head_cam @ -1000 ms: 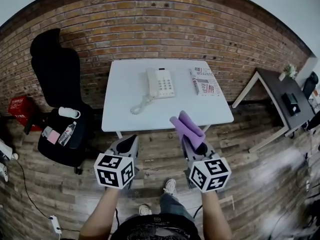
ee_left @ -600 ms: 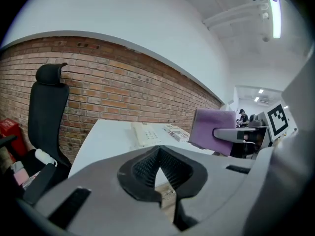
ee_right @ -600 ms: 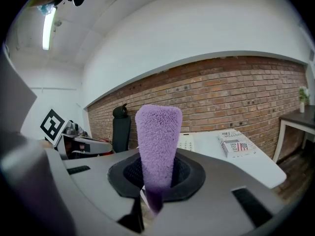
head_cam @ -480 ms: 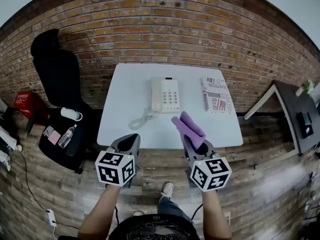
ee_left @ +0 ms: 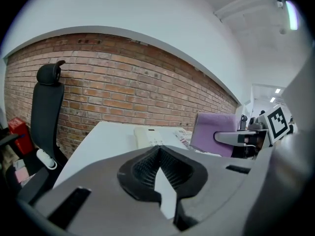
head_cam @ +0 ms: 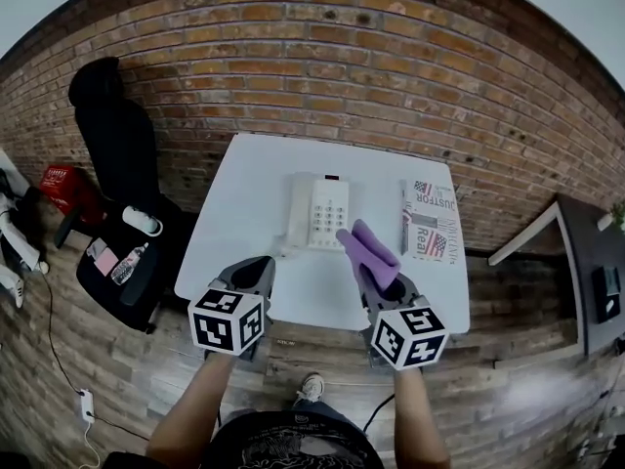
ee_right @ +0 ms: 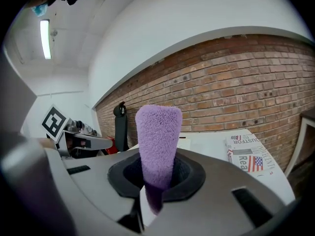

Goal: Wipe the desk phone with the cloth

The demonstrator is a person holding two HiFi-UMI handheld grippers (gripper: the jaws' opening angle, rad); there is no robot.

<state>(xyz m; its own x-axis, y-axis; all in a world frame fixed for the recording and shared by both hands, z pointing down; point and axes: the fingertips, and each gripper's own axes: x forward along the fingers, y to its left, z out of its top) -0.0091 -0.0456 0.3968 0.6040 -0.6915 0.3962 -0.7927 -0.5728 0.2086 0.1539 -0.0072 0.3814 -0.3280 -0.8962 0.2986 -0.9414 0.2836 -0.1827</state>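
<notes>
A cream desk phone lies on the white table, with its coiled cord trailing off its near left corner; it also shows far off in the left gripper view, phone. My right gripper is shut on a purple cloth that stands up out of its jaws, cloth. It hangs over the table's near edge, just right of the phone. My left gripper is shut with nothing in it, near the table's front left edge.
A folded newspaper lies on the table's right side. A black office chair stands left of the table, with a bottle and small items on its seat. A brick wall runs behind. A dark table stands at right.
The table and phone have drawn nearer and lower in the head view. Both grippers now reach over the table's front edge; the cloth stays held in the right one.
</notes>
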